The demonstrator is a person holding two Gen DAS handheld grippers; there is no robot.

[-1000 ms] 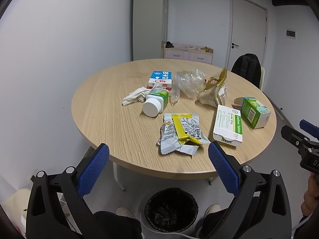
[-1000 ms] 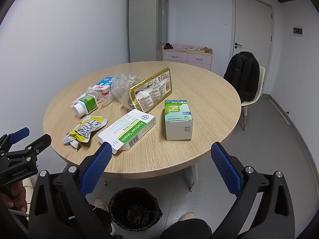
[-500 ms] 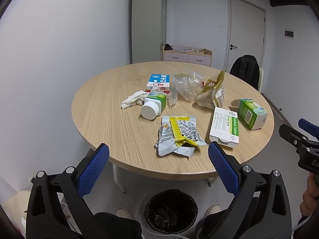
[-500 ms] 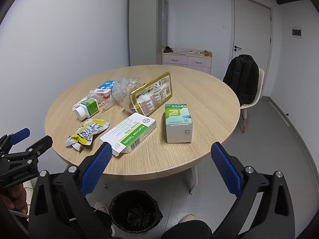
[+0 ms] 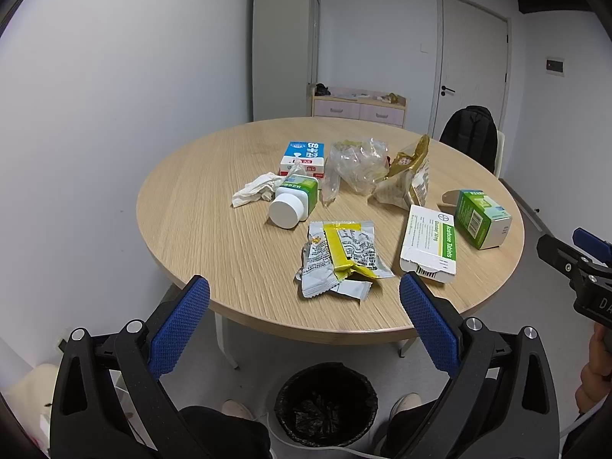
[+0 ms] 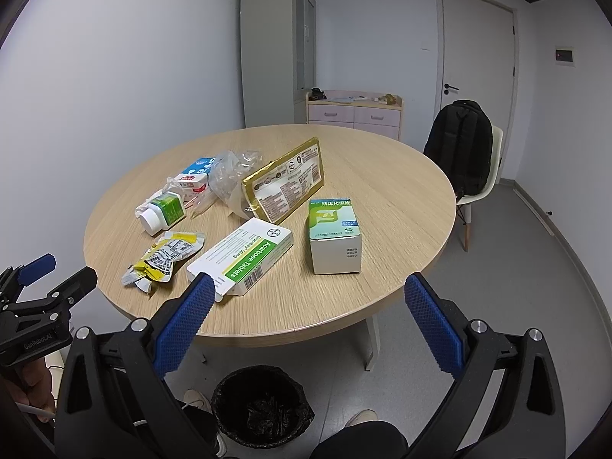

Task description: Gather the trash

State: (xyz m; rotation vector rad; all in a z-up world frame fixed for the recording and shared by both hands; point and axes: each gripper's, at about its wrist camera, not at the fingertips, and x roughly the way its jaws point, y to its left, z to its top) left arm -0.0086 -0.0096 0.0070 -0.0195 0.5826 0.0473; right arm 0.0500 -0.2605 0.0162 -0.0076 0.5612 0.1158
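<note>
Round wooden bench [image 5: 214, 229], carrying eight pieces of trash grouped toward its near and middle part. Nearest the edge: a torn silver-and-yellow wrapper [image 5: 340, 256], lying flat; just right of it a white-and-green Acarbose Tablets box [image 6: 244, 256], one end flap open. Right again: a green-and-white medicine carton [image 6: 334, 235], standing on a long side. Behind the wrapper: a white-capped pill bottle [image 5: 292, 204] with a green label, on its side, cap toward the camera, touching a crumpled white tissue [image 5: 254, 193]. Farther back: a blue, white and red milk carton [image 5: 304, 158], a crumpled clear plastic bag [image 5: 355, 164], and a gold snack pouch [image 6: 287, 183] propped on edge against the bag. Black-lined trash bin [image 5: 327, 403] on the floor below the near edge, between the person's shoes. Left tool [image 5: 304, 329]: jaws spread wide, empty, held short of the bench. Right tool [image 6: 306, 325]: likewise wide and empty, in front of the bench edge.
</note>
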